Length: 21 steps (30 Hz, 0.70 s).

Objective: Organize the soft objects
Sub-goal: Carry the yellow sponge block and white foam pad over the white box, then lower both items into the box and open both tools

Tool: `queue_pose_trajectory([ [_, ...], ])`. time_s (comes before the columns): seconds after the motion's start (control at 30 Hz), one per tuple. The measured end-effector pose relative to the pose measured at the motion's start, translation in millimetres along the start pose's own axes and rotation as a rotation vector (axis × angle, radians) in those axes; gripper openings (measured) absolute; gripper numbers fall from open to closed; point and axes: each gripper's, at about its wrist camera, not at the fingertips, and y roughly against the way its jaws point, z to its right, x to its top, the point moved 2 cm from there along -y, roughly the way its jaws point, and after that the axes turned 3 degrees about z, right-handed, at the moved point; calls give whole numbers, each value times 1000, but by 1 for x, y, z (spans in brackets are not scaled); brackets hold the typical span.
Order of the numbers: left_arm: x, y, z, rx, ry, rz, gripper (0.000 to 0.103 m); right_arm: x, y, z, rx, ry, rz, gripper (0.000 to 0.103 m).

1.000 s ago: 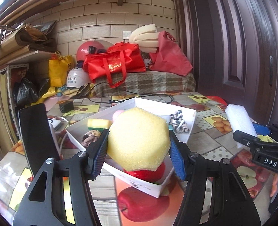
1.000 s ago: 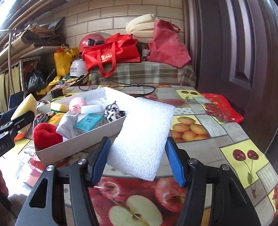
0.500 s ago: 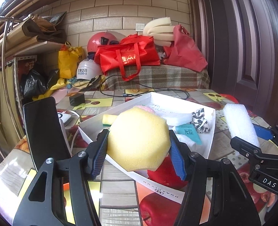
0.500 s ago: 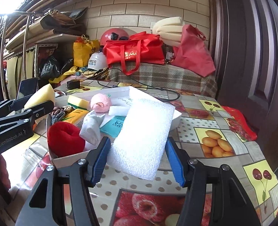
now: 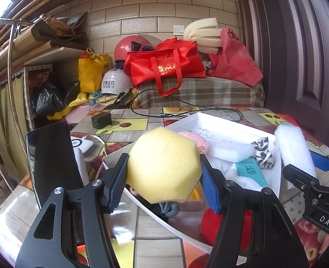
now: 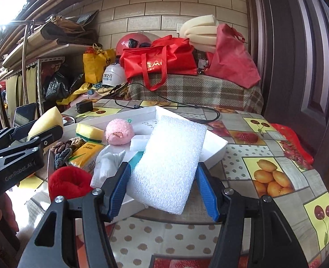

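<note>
Gripping a yellow octagonal foam sponge (image 5: 164,165), left tool (image 5: 163,179) has both blue pads pressed against its sides. Sponge held above near edge of shallow white cardboard box (image 5: 211,120) on fruit-patterned desk (image 6: 276,156). Right tool (image 6: 164,184) pinching a white rectangular foam sheet (image 6: 168,165) between blue pads; sheet tilted, far end over the box's right side. Inside box: red plush piece (image 6: 69,184) at near corner, pink fuzzy ball (image 6: 118,132), small yellow-and-green scrub sponge (image 6: 88,131), braided grey-brown rope bundle (image 6: 66,148), teal packet (image 5: 251,170), black-and-white patterned cloth scrap (image 5: 262,148), white foam block (image 5: 231,150). Black phone (image 5: 50,160) propped upright just left of left tool. Black cable (image 6: 164,103) runs across far desk.
</note>
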Motion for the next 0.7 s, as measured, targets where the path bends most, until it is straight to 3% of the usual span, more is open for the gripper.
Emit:
queue_pose_trajectory([
  [0.7,14,-57,2,30,3,-76,61,24,-55,-8,-7,8,-6,60],
])
